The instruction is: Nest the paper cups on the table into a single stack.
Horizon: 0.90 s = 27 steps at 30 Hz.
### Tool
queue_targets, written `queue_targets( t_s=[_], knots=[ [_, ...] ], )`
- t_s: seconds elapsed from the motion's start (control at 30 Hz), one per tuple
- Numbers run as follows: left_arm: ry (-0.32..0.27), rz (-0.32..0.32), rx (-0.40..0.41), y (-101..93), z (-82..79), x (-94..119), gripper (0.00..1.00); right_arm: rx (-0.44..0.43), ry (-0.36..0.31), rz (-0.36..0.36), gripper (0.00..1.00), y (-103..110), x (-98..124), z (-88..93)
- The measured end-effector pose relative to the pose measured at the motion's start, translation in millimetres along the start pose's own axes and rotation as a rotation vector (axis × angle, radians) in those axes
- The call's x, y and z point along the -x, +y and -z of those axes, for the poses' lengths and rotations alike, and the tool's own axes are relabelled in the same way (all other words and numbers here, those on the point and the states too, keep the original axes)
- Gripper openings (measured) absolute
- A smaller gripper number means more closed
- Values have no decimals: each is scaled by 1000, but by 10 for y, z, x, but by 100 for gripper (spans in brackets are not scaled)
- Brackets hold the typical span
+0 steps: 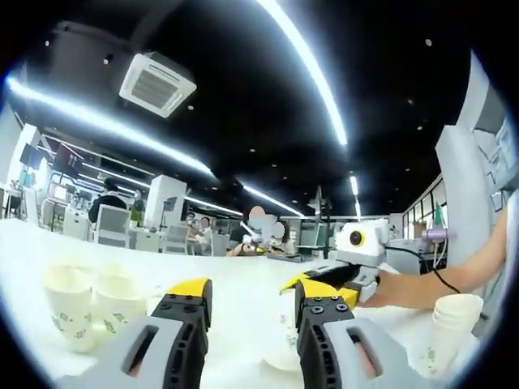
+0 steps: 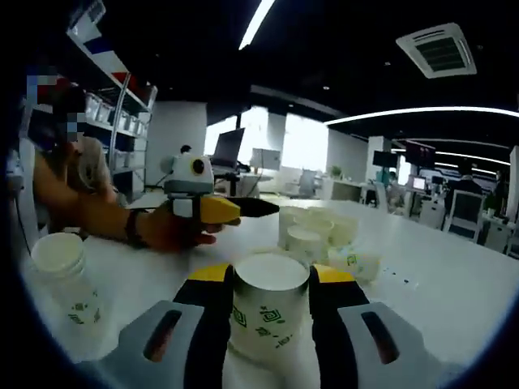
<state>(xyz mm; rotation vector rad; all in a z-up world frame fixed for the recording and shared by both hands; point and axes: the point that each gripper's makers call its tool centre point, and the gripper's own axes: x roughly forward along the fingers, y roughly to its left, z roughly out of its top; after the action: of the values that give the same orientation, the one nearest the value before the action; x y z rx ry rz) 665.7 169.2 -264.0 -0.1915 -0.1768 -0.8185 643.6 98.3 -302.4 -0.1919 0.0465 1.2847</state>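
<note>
Right gripper view: jaws grip a paper cup, base hidden; left jaws apart

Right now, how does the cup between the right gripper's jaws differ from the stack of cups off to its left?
The gripped cup is a single cup, clamped between the right gripper's yellow-tipped jaws. The stack is several cups nested, standing free on the white table. The gripped cup looks far bigger, being closest to the camera; the stack sits further off, near the person's arm. Both are white paper with green print, open end up.
</note>
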Motion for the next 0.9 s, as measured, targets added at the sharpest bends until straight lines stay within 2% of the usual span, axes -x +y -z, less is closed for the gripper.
queue_targets(
  t_s=[0.07, 0.17, 0.27, 0.4, 0.57, 0.7, 0.9],
  knots=[
    [-15, -23, -10, -15, -40, 50, 43, 13, 7, -15, 39, 80, 25, 29],
    [-46, -70, -29, 68, -111, 104, 43, 38, 15, -16, 39, 120, 49, 64],
    [-69, -104, -38, 161, -173, 116, 43, 26, -2, -7, 39, 83, 66, 88],
    [-94, -140, -44, 179, -271, 221, 41, 11, -8, 24, 39, -10, 118, 166],
    [-100, -200, -76, 389, -315, 218, 40, 18, -2, 56, 39, -94, 199, 203],
    [-98, -213, -89, 481, -319, 212, 40, 30, -1, 114, 39, -279, 253, 215],
    [-89, -204, -95, 501, -306, 199, 40, -9, 12, 211, 40, -675, 331, 294]
  ],
)
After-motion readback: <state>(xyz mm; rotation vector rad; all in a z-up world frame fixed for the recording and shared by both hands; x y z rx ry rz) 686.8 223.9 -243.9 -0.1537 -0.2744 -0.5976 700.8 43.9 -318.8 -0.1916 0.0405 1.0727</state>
